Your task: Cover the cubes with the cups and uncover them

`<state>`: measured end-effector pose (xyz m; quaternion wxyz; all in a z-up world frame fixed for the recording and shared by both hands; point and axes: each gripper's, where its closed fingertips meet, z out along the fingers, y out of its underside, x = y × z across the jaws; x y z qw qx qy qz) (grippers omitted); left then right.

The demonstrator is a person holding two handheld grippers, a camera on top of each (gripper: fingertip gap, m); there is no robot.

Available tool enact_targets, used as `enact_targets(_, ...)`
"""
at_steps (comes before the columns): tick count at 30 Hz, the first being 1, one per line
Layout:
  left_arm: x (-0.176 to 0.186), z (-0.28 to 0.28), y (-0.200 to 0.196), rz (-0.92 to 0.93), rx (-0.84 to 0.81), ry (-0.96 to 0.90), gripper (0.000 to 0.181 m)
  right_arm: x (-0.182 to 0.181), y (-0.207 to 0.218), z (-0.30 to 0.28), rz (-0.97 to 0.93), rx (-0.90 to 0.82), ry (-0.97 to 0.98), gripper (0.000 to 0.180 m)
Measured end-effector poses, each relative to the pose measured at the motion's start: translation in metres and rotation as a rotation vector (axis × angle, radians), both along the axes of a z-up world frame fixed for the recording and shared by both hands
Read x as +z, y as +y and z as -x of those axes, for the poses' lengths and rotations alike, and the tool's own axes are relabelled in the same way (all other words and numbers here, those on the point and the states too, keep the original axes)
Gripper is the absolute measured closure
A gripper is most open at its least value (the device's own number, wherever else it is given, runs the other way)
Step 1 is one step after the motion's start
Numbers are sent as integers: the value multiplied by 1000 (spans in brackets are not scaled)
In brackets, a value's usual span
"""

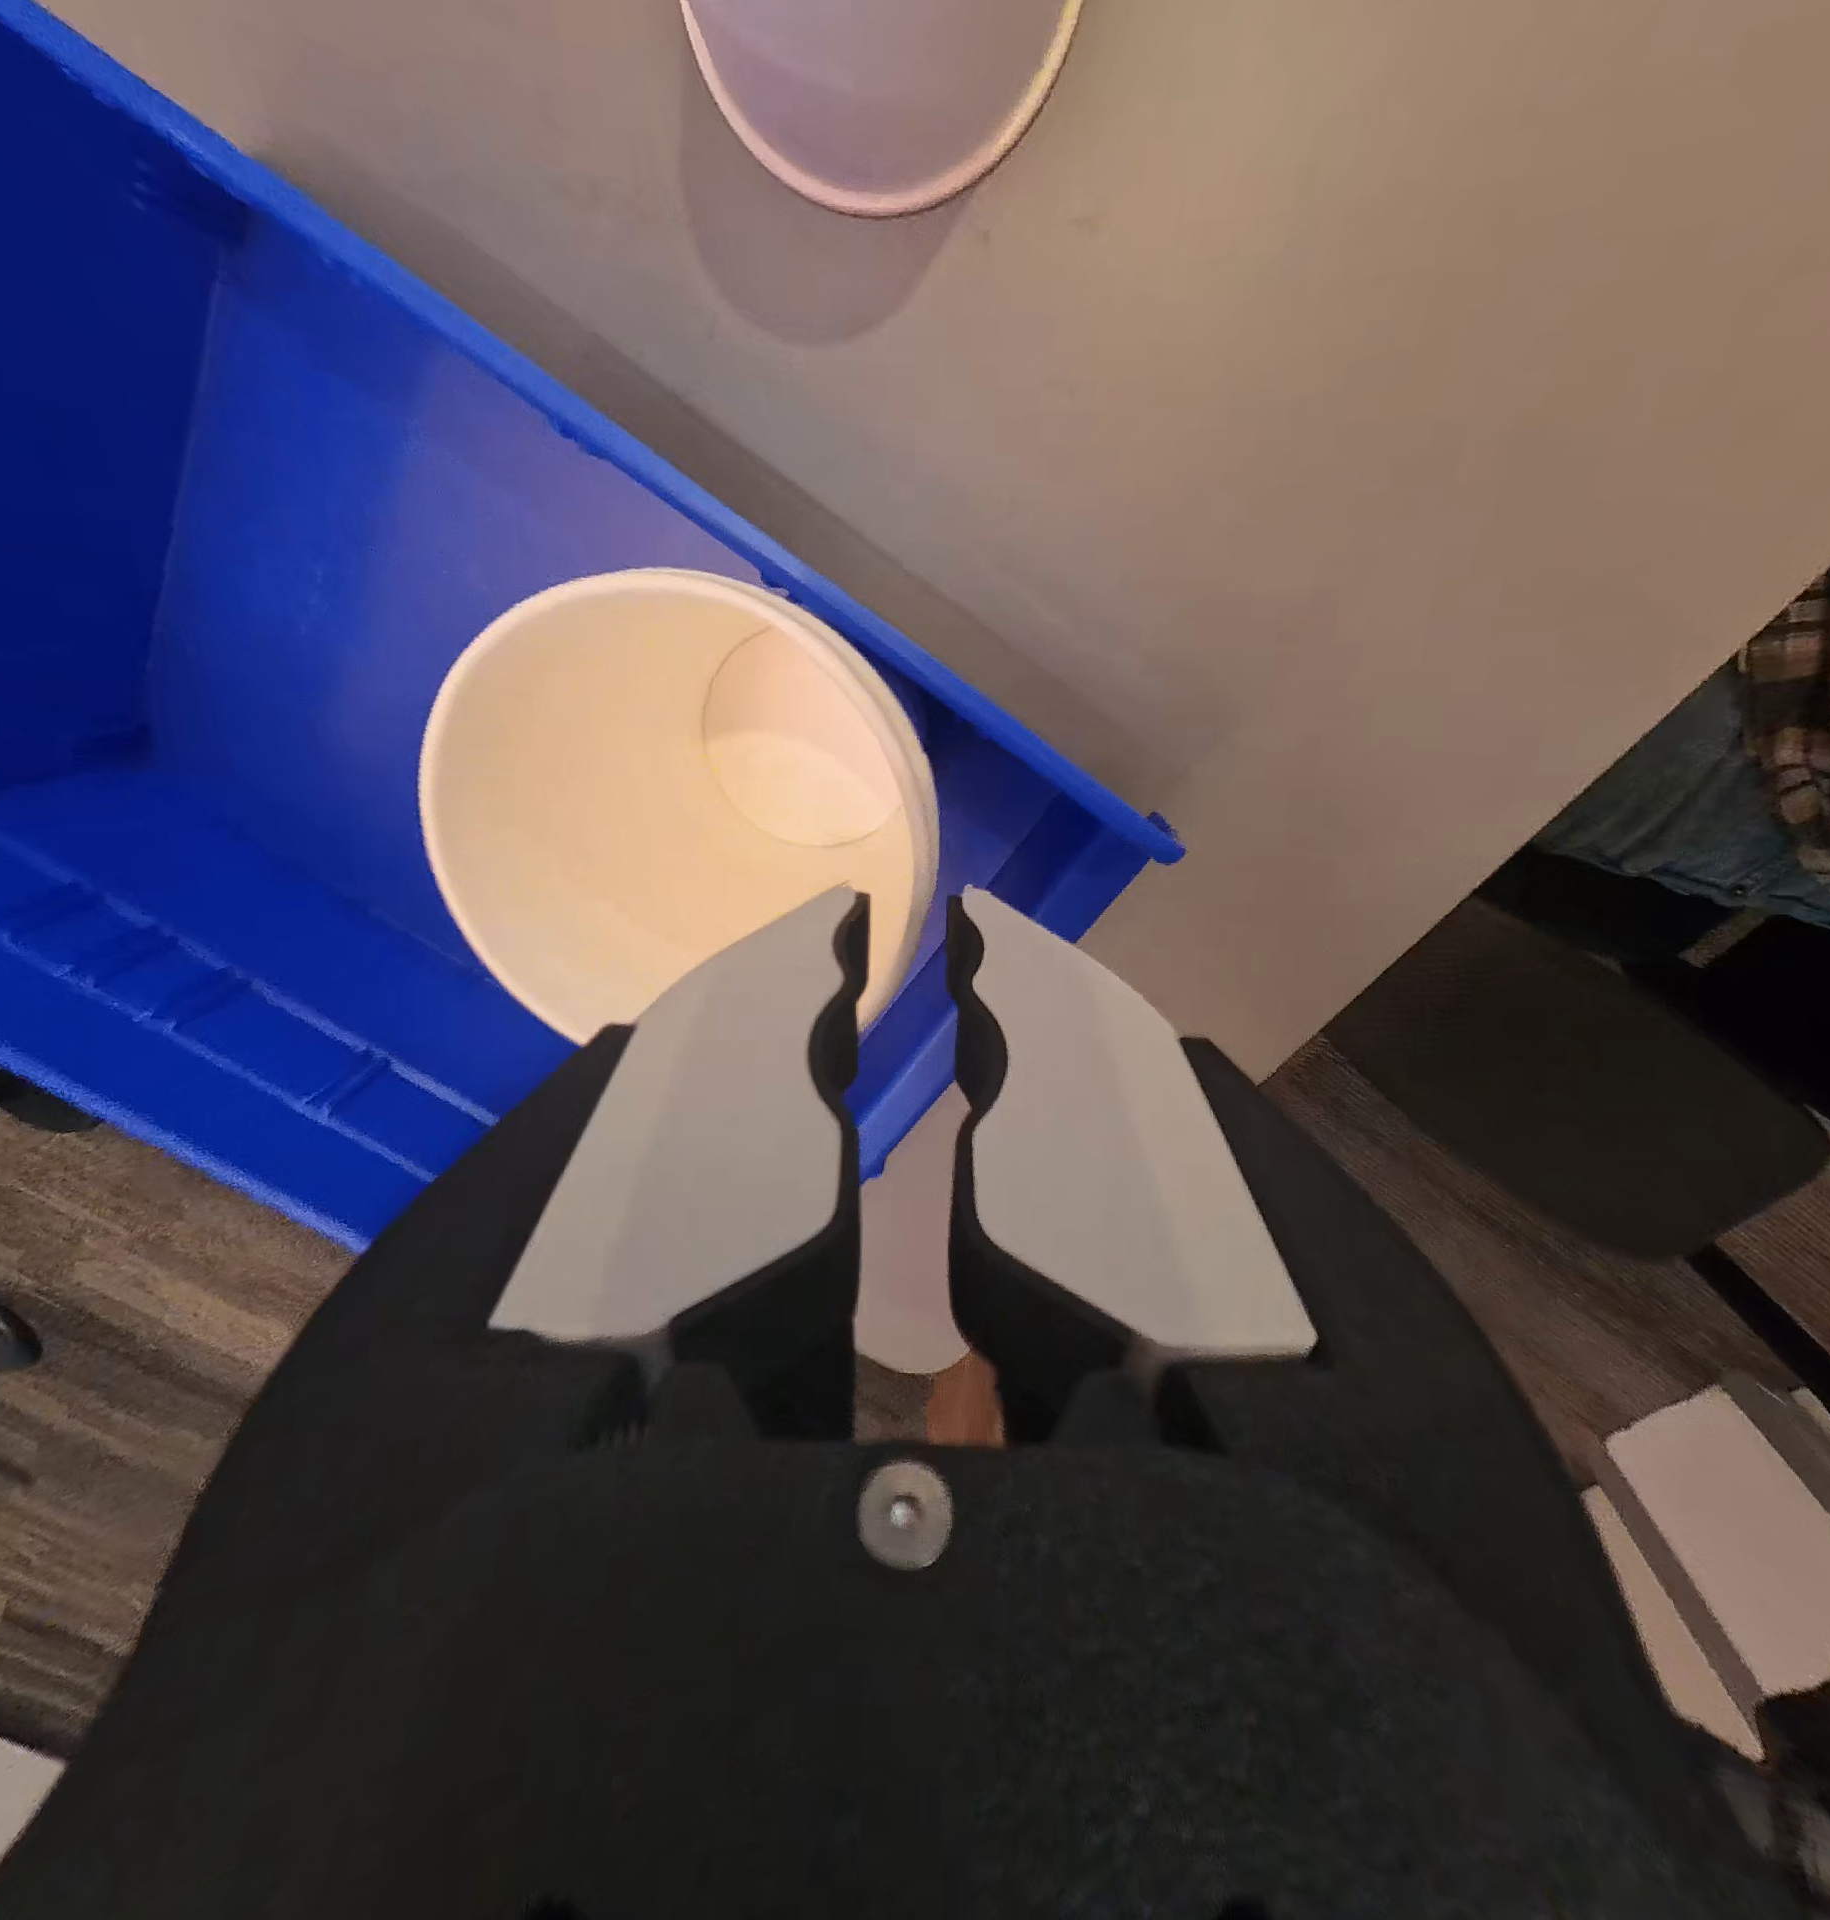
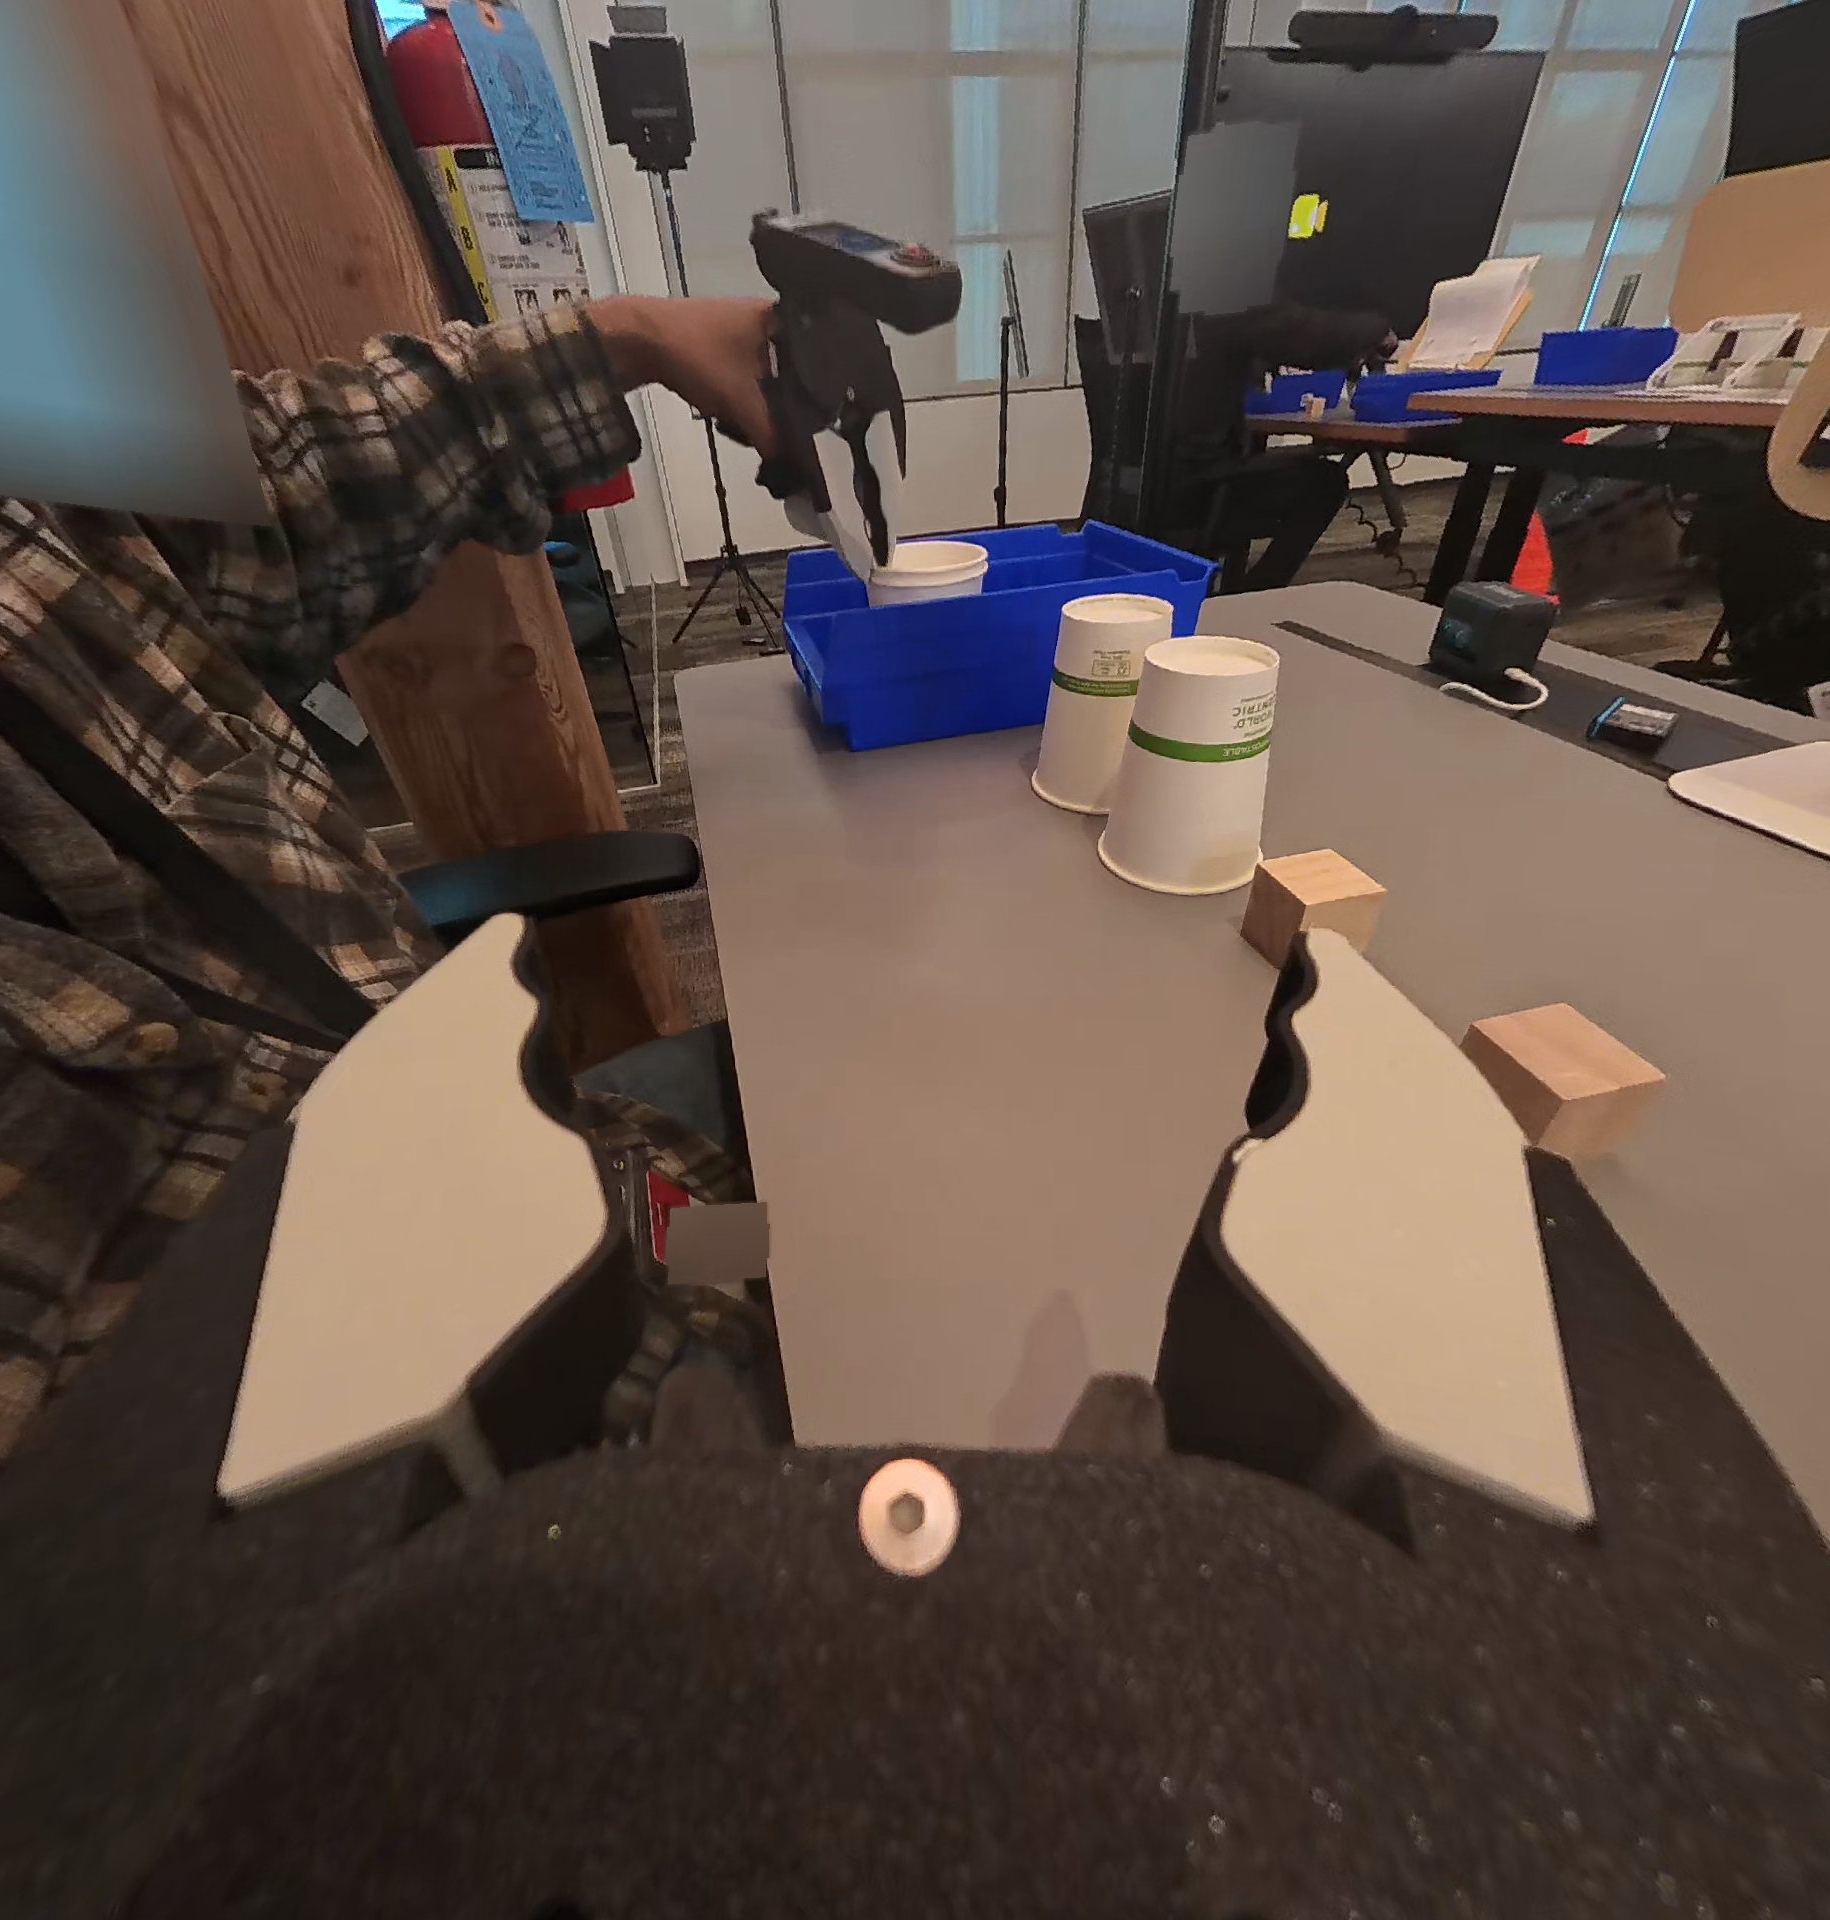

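The left tool [image 1: 903, 914], nearly closed on the rim of the upright cup [image 1: 672, 800] in the blue bin [image 1: 267, 623], stands far from the bare cubes [image 2: 1560, 1075], which lie just beside the wide-open, empty right tool [image 2: 911, 977].

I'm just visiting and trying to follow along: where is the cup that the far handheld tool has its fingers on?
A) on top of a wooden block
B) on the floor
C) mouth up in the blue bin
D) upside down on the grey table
C: the left gripper pinches the rim of the white cup, which sits mouth up in the blue bin; the two upside-down cups stand on the table.
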<state>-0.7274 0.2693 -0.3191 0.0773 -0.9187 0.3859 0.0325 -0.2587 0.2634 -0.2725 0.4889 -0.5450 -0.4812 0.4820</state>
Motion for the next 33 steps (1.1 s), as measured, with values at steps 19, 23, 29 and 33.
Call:
enact_targets(19, 24, 5, -10, 70, 37, -29, 177, -3, -8, 1, 17, 32, 27, 58)
enact_targets(23, 37, 22, 6, -4, 70, 47, 177, -4, -8, 0, 17, 25, 29, 59)
enact_targets(29, 34, 34, 29, -60, 116, 52, 178, -4, -10, -3, 15, 20, 25, 59)
enact_targets(33, 12, 38, 33, -28, 145, 29, 176, -6, -12, -4, 19, 22, 26, 59)
